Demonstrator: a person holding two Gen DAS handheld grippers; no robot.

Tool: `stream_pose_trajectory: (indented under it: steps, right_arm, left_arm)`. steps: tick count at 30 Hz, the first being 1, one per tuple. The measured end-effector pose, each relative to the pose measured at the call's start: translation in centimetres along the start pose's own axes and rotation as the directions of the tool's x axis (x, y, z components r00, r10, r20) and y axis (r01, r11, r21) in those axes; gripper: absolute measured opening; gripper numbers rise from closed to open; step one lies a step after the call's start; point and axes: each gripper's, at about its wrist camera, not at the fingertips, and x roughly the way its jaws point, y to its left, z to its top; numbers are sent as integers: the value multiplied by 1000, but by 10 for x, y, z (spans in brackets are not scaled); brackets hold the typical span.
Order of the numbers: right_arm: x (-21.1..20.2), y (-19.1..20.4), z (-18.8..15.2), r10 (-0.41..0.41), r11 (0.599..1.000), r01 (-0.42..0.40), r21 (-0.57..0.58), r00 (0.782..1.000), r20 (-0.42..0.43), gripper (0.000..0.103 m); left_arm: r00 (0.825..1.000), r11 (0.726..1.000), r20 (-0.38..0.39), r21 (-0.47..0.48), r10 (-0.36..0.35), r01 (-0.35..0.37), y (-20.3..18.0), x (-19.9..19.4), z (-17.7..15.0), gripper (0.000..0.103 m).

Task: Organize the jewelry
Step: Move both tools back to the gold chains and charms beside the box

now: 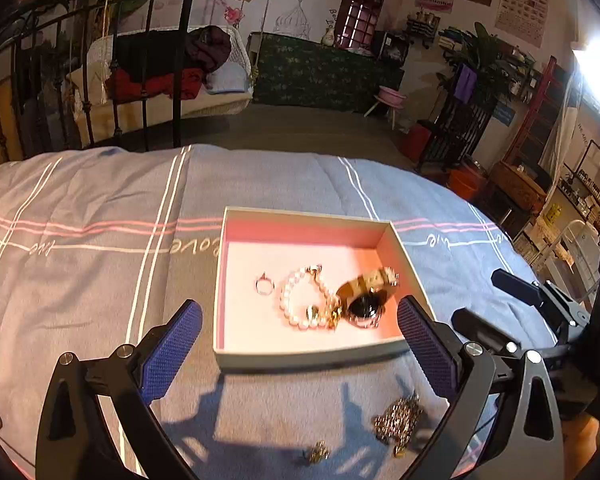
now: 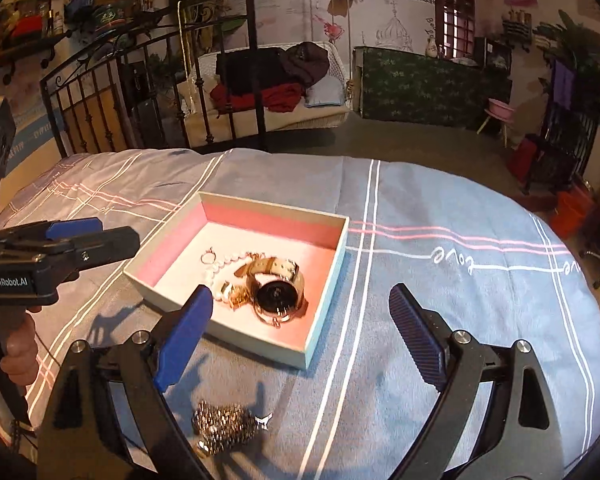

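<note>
An open box with a pink lining (image 1: 300,230) (image 2: 324,312) sits on the blue striped bedspread. It holds a ring (image 1: 264,285) (image 2: 208,257), a pearl bracelet (image 1: 300,300) (image 2: 224,270) and a watch with a tan strap (image 1: 366,300) (image 2: 278,286). A gold chain heap (image 1: 398,420) (image 2: 224,424) and a small gold piece (image 1: 318,452) lie on the bedspread in front of the box. My left gripper (image 1: 300,332) is open and empty, just short of the box's near wall. My right gripper (image 2: 300,320) is open and empty, over the box's near right corner.
The bedspread (image 1: 80,280) (image 2: 460,300) ends at a black iron bed frame (image 1: 100,80) (image 2: 160,100) behind. The left gripper shows at the left of the right wrist view (image 2: 72,240); the right gripper shows at the right of the left wrist view (image 1: 520,304).
</note>
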Motion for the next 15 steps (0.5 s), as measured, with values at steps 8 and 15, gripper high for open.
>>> stream_pose_trajectory:
  steps: [8,15]
  right_arm:
    - [-7,10,-67,73,997,-72,15,982,-172,84]
    - [4,45,-88,106,989,-127,-76,965,-241,55]
  left_arm:
    - [987,1000,-163,-12,-5,3,13,15,-79,95]
    - [985,997,-164,72,43,-32,1,16,-95,83]
